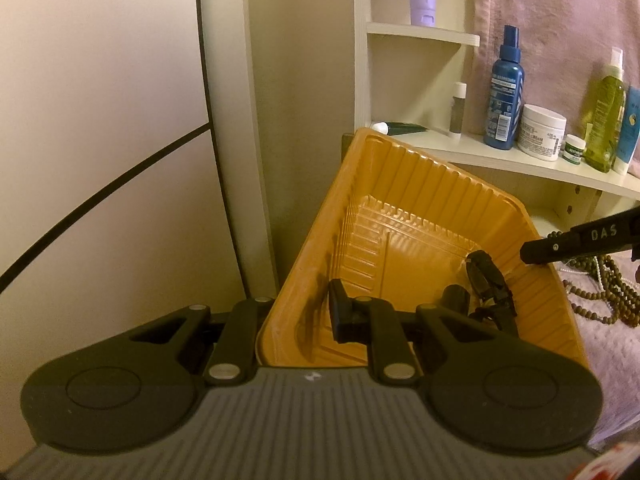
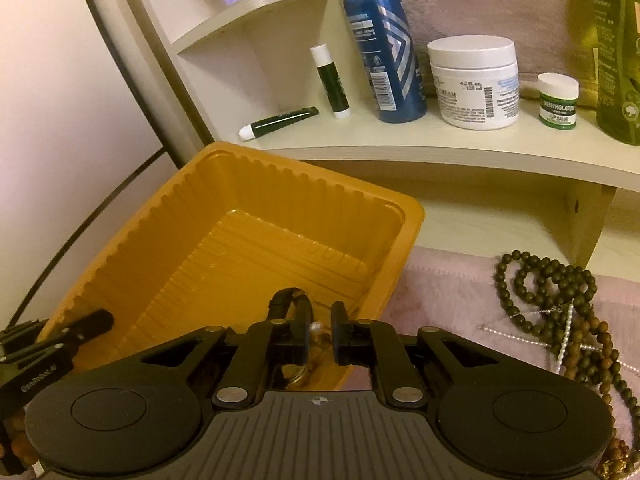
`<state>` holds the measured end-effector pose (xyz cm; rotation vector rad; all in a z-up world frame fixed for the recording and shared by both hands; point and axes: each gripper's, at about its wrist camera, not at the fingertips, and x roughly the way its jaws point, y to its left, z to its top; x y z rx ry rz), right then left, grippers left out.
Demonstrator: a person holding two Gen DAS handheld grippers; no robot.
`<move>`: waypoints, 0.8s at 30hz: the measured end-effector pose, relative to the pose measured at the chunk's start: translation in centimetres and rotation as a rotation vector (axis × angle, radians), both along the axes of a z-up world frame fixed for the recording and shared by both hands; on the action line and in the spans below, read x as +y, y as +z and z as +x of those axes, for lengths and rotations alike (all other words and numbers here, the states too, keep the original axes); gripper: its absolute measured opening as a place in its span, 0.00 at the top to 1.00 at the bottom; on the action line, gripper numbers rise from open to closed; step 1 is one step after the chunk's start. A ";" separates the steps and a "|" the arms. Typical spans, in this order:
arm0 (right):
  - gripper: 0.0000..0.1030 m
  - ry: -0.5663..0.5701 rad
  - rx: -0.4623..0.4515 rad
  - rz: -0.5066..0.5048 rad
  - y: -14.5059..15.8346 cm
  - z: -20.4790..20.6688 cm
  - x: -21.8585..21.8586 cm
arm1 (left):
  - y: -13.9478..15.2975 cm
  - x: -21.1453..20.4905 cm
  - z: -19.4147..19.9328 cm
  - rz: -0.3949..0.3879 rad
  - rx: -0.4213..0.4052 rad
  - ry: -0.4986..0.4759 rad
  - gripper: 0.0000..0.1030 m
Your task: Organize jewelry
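Straddling the near-left wall of the orange plastic tray (image 1: 404, 200), the left gripper (image 1: 280, 320) has one finger inside the tray and the other outside it; whether it pinches the wall or only brackets it I cannot tell. The right gripper (image 2: 320, 340) hangs over the tray's near edge with a narrow gap between its pads, and a dark strap-like bracelet (image 2: 290, 300) lies on the tray floor just beyond its left pad. A small pale bead shows in that gap, but I cannot tell if anything is gripped.

From the left wrist view, this black bracelet (image 1: 486, 280) sits in the tray's near-right corner, close under the right gripper's tip (image 1: 536, 254), which rests on the right rim.

Outside the tray, on the pink fluffy cloth (image 2: 440, 280) to its right, lies a tangled heap of olive-brown bead strands (image 2: 552, 284) crossed by a thin pearl chain (image 2: 566, 328), well apart from the right gripper's pads.

The beads will likely be light, limp and prone to slip or snag each other; pinching several strands where they bunch should lift more cleanly than catching one round bead. The pearl chain looks delicate, so tugging it free of the tangle risks breaking it.
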<state>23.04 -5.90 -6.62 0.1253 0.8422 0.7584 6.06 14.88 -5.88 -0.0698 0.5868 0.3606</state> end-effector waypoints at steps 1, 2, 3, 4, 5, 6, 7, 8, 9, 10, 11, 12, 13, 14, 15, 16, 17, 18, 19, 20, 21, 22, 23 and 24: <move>0.84 0.000 0.003 0.006 0.0 0.0 -0.1 | 0.0 0.0 0.0 0.000 0.001 0.000 0.84; 0.83 0.000 0.002 0.009 0.1 -0.1 -0.2 | 0.0 0.0 0.1 0.000 0.002 0.000 0.84; 0.82 0.000 -0.001 0.008 0.2 -0.2 -0.3 | 0.1 0.0 0.1 0.001 0.003 0.000 0.84; 0.82 -0.001 -0.003 0.005 0.4 -0.3 -0.4 | 0.1 0.0 0.1 0.001 0.003 0.001 0.84; 0.82 -0.002 -0.005 0.006 0.5 -0.5 -0.5 | 0.1 0.0 0.1 0.002 0.004 0.000 0.84; 0.81 -0.007 -0.008 0.003 0.6 -0.6 -0.7 | 0.1 0.0 0.1 0.003 0.005 -0.001 0.84; 0.81 -0.015 -0.010 -0.003 0.7 -0.7 -0.9 | 0.1 0.0 0.1 0.005 0.006 -0.001 0.84; 0.80 -0.020 -0.011 -0.005 0.9 -0.9 -1.0 | 0.0 -0.1 0.1 0.007 0.005 -0.001 0.84; 0.80 -0.028 -0.010 -0.005 1.1 -1.0 -1.3 | 0.0 -0.1 0.1 0.009 0.005 -0.002 0.84; 0.80 -0.036 -0.010 -0.004 1.3 -1.1 -1.6 | 0.0 -0.1 0.1 0.012 0.005 -0.004 0.84; 0.79 -0.045 -0.012 -0.006 1.5 -1.3 -1.9 | 0.0 -0.1 0.1 0.014 0.004 -0.004 0.84; 0.79 -0.056 -0.014 -0.010 1.7 -1.6 -2.3 | -0.1 -0.1 0.1 0.014 0.003 -0.005 0.84; 0.79 -0.064 -0.016 -0.013 1.9 -1.7 -2.5 | -0.1 -0.1 0.0 0.013 0.002 -0.005 0.84; 0.78 -0.073 -0.019 -0.015 2.2 -2.0 -2.8 | -0.1 -0.1 0.0 0.013 0.001 -0.005 0.84; 0.78 -0.081 -0.021 -0.017 2.4 -2.2 -3.2 | -0.1 -0.1 0.0 0.012 0.000 -0.005 0.84; 0.78 -0.092 -0.024 -0.019 2.6 -2.5 -3.6 | -0.1 -0.1 0.0 0.015 0.001 -0.007 0.84; 0.78 -0.102 -0.027 -0.022 2.8 -2.8 -4.0 | -0.1 -0.1 0.0 0.018 0.001 -0.009 0.84; 0.78 -0.114 -0.030 -0.023 3.0 -3.1 -4.5 | -0.2 -0.1 -0.1 0.021 0.001 -0.012 0.84; 0.78 -0.125 -0.031 -0.025 3.1 -3.4 -5.0 | -0.2 -0.1 -0.1 0.023 0.001 -0.014 0.84; 0.78 -0.137 -0.033 -0.027 3.2 -3.7 -5.6 | -0.2 -0.1 -0.1 0.027 0.001 -0.017 0.84; 0.78 -0.152 -0.034 -0.031 3.3 -4.1 -6.4 | -0.2 -0.2 -0.1 0.031 0.002 -0.019 0.84; 0.77 -0.163 -0.035 -0.034 3.3 -4.4 -7.1 | -0.2 -0.2 -0.1 0.034 0.002 -0.020 0.84; 0.77 -0.175 -0.035 -0.036 3.3 -4.8 -7.8 | -0.2 -0.2 -0.2 0.036 0.002 -0.021 0.84; 0.77 -0.189 -0.035 -0.039 3.3 -5.2 -8.7 | -0.2 -0.2 -0.2 0.038 0.001 -0.022 0.84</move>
